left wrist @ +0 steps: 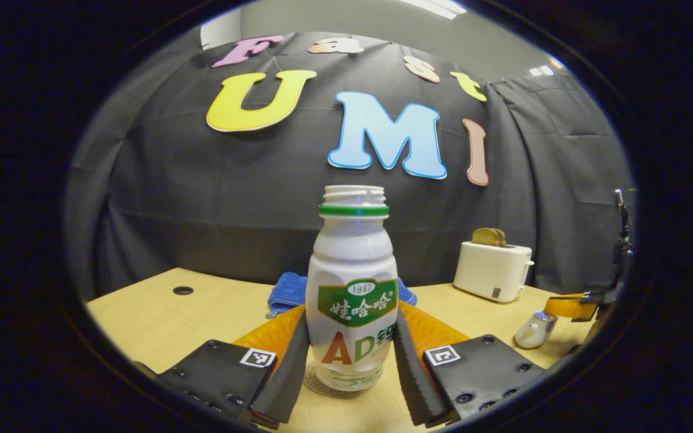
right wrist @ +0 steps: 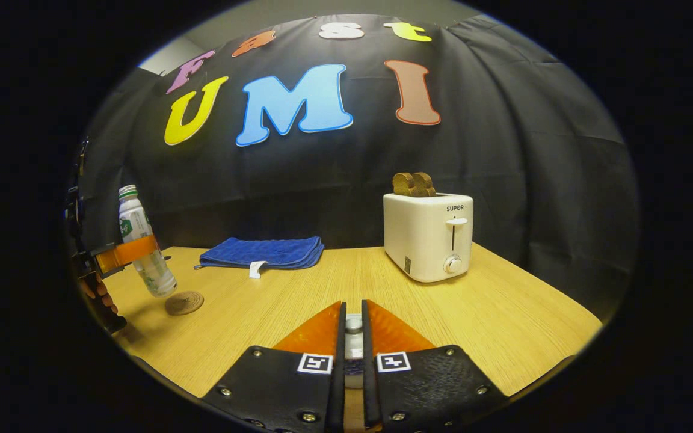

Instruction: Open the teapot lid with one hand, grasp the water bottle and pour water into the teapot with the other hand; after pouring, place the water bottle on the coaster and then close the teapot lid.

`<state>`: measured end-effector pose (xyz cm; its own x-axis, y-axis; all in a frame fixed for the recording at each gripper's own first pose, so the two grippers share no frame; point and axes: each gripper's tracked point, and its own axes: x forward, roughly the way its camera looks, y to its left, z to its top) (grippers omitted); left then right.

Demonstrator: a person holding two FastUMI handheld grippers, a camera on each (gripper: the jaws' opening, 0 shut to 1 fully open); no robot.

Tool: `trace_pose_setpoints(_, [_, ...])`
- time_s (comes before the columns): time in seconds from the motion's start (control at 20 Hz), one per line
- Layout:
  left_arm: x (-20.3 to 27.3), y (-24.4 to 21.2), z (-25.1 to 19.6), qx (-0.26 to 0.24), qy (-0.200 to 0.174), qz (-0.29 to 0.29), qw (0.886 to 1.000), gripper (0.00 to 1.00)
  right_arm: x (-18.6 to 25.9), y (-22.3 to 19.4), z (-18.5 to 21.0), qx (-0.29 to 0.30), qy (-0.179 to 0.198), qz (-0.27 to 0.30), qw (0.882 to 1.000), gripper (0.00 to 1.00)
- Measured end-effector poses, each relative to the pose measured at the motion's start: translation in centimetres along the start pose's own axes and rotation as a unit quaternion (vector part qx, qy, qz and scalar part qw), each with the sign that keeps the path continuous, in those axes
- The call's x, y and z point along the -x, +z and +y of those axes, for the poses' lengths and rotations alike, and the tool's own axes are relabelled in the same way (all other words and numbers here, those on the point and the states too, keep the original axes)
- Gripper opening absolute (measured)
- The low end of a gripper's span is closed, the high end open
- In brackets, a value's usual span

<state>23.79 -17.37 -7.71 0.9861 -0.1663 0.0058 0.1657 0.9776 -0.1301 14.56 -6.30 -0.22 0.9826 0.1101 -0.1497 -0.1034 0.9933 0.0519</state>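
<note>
I'm looking along the left gripper (left wrist: 351,361) now, and its two fingers are pressing on either side of the water bottle (left wrist: 352,288), squeezing the lower body just under the green label band. The bottle is standing upright, cap off, with its threaded neck open at the top. Its base is hovering right over the round coaster (left wrist: 322,385), whose edge is peeking out beneath it on the wooden table (left wrist: 160,319); I cannot tell whether the bottle is touching it or hanging just above. Behind the bottle a folded blue towel (left wrist: 289,291) is lying near the back of the table, and a white toaster (left wrist: 492,270) with bread slices in its slots is sitting off to one side.

From the right gripper view, I'm seeing the bottle (right wrist: 142,246) tilted slightly in the left gripper (right wrist: 119,254), its base just beside the coaster (right wrist: 184,302) rather than squarely on it.

The right gripper (right wrist: 353,337) is nearly shut, its fingers pinching a small pale lid knob (right wrist: 354,325) between them. I'm taking that as the teapot lid, though the pot itself is hidden. In the left gripper view the teapot lid (left wrist: 536,329) is showing as a pale rounded piece under the right gripper (left wrist: 569,308).
</note>
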Motion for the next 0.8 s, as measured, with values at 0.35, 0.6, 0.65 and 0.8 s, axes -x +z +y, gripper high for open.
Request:
trace_pose_setpoints(0.35, [-1.8,-1.6,0.1,-0.021,0.002,0.013,1.000,0.80,3.1,4.4,-1.4,-0.011,-0.031,-0.076,0.997,0.54])
trace_pose_setpoints(0.6, [-3.2,-3.6,1.1,-0.024,0.021,0.043,0.999,0.80,4.0,5.8,-2.6,-0.003,-0.057,-0.097,0.994,0.54])
trace_pose_setpoints(0.65, [-3.4,-4.0,0.9,-0.032,0.023,0.049,0.998,0.80,4.3,6.1,-2.6,-0.003,-0.057,-0.101,0.993,0.54])
trace_pose_setpoints(0.8, [-3.5,-4.1,0.9,-0.042,0.021,0.054,0.997,0.71,4.3,6.2,-2.1,-0.004,-0.050,-0.104,0.993,0.54])
